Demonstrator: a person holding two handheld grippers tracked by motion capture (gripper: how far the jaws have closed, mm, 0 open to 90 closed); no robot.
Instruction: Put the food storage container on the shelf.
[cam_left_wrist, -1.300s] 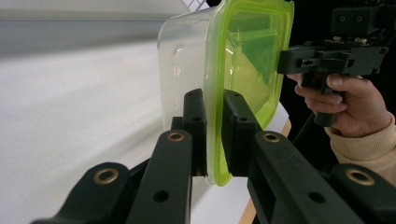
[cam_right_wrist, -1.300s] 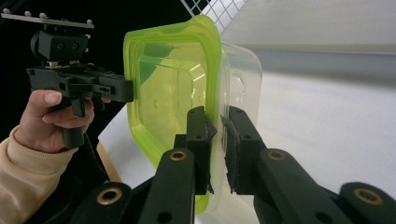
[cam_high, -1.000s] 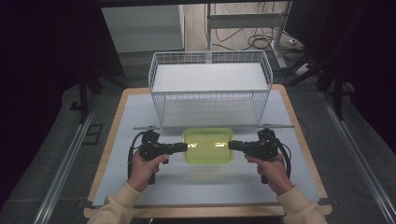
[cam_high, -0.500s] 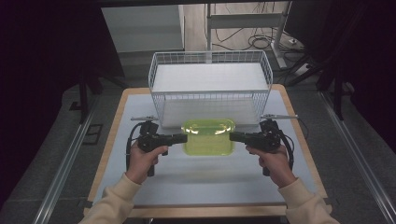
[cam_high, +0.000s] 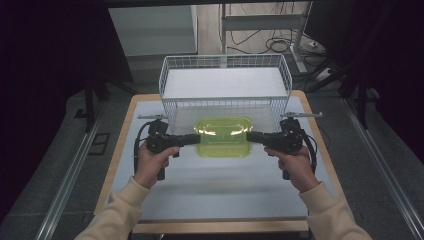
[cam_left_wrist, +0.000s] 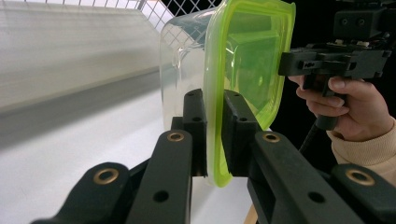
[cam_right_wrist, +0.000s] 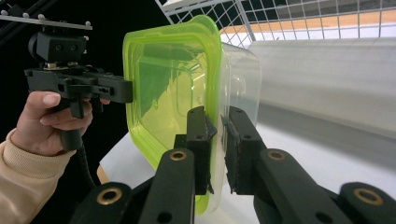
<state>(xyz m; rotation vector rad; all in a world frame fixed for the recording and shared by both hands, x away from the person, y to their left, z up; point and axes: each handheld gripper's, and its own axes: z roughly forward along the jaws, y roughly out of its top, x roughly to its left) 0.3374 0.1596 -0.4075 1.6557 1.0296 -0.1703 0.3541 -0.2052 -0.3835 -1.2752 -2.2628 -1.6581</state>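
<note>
A clear plastic container with a lime-green lid (cam_high: 223, 136) hangs above the table, just in front of the white wire basket (cam_high: 170, 82). My left gripper (cam_high: 196, 139) is shut on the left rim of the container with the green lid (cam_left_wrist: 233, 70), and my right gripper (cam_high: 250, 136) is shut on its right rim. In the left gripper view my left gripper (cam_left_wrist: 214, 140) has its jaws clamped on the lid's edge. The right gripper view has my right gripper (cam_right_wrist: 215, 149) pinching the opposite edge of the container (cam_right_wrist: 177, 79), with the other hand (cam_right_wrist: 42, 121) beyond.
The wire basket stands at the back of the white table (cam_high: 220, 185), with its front wall (cam_high: 225, 107) right behind the container. A wooden border (cam_high: 117, 160) frames the table. Cables (cam_high: 280, 45) and dark stands lie on the floor beyond.
Both grippers have lifted the container off the table and carried it away from the person, toward the basket's front wall.
</note>
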